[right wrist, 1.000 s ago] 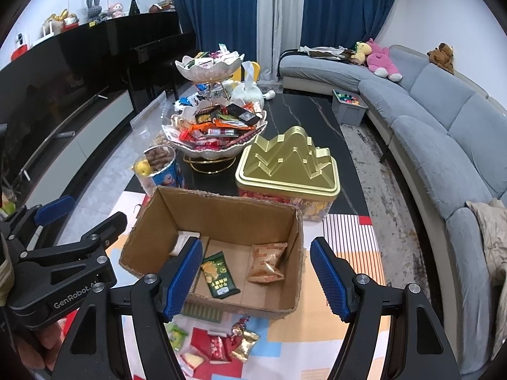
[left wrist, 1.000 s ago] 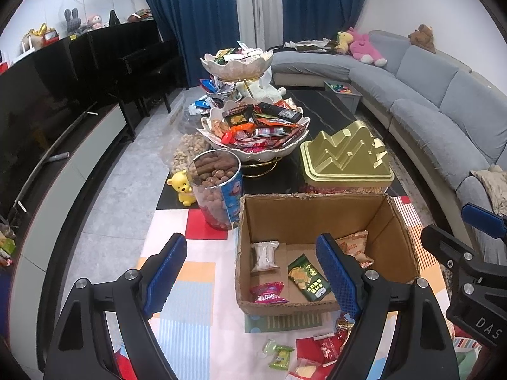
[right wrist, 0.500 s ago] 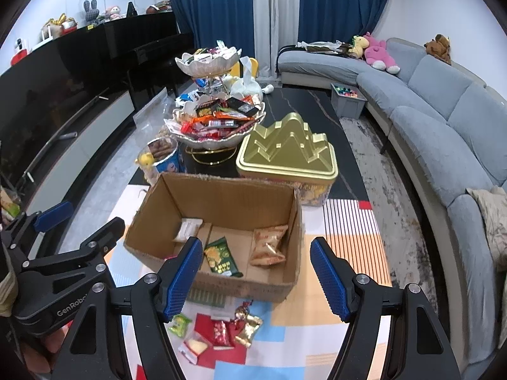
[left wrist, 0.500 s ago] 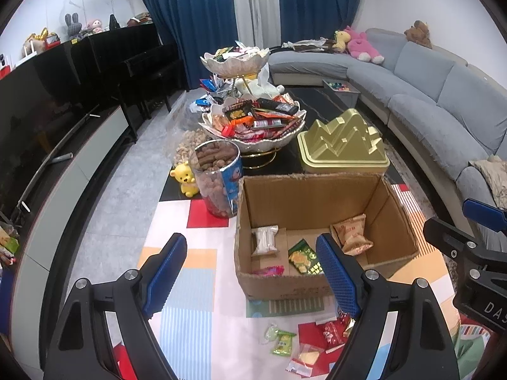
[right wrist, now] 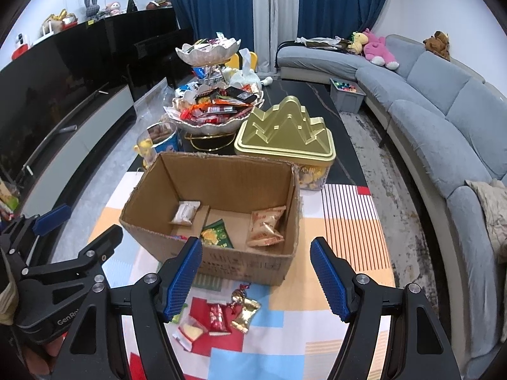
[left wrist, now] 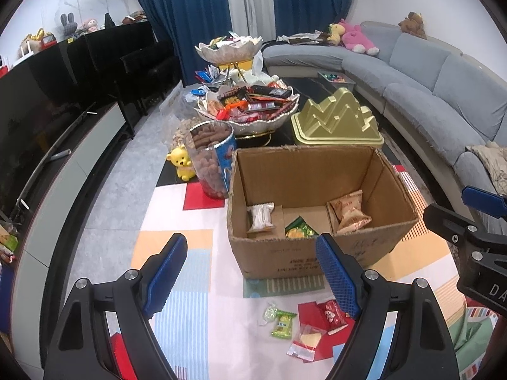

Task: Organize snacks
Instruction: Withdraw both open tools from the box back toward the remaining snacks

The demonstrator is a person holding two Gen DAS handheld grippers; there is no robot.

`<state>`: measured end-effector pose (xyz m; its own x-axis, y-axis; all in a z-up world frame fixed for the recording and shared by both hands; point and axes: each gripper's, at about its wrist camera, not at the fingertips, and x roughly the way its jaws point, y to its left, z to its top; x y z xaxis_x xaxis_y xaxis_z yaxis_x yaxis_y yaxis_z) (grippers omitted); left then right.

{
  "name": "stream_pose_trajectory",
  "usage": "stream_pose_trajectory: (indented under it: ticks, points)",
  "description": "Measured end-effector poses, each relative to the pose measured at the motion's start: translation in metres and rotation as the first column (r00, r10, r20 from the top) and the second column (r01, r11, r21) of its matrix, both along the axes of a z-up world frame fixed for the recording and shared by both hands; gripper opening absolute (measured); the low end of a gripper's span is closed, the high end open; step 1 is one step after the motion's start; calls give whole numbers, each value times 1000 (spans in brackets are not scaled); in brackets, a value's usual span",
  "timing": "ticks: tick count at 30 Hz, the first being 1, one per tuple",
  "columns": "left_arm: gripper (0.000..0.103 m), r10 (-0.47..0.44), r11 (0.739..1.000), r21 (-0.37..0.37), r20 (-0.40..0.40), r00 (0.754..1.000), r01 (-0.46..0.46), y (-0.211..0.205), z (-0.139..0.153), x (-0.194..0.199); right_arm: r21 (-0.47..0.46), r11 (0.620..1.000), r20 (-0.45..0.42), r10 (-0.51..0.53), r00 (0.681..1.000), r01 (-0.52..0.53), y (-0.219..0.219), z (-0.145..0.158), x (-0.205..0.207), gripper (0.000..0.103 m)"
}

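An open cardboard box [left wrist: 304, 253] stands on the patterned tablecloth. It holds a white packet [left wrist: 260, 217], a green packet [left wrist: 299, 229] and an orange packet [left wrist: 348, 212]. In front of the box lie loose snacks: a green candy [left wrist: 283, 324], a red packet [left wrist: 332, 313] and a clear packet [left wrist: 305, 343]. In the right wrist view they are the red packet [right wrist: 217, 315], a gold packet [right wrist: 245, 312] and the clear packet [right wrist: 190, 331]. My left gripper [left wrist: 250, 239] and right gripper [right wrist: 256, 243] both hover open and empty above these loose snacks, short of the box [right wrist: 240, 262].
Behind the box stand a tiered bowl stand heaped with snacks [left wrist: 250, 117], a gold mountain-shaped tin [left wrist: 339, 123], a jar of brown snacks [left wrist: 210, 158] and a yellow bear figure [left wrist: 182, 161]. A grey sofa [left wrist: 443, 95] curves along the right. A dark TV cabinet [left wrist: 63, 145] runs along the left.
Both grippers have drawn back from the box and sunk a little. The box looks farther off and more of the loose snacks in front of it show. The jaws have stayed open.
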<state>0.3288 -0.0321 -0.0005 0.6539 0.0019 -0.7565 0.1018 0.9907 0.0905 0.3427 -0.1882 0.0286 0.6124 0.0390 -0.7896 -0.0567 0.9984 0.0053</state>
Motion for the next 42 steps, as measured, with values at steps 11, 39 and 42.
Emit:
stream_pose_trajectory:
  ticks: [11,39,42]
  points:
    - [83,-5,1000,-18,-48,999,5,0,-23,-11,-4,1000,-17,3,1000,-3,-1,-18,-12,71]
    - [83,-57,998,-17,-153,987,55,-7,-83,-46,-21,1000,-100,17,995,-19,-2,-70,-38,71]
    - [82,-66,998,-16,-175,982,64,-10,-93,-51,-26,999,-121,19,992,-23,-4,-79,-39,71]
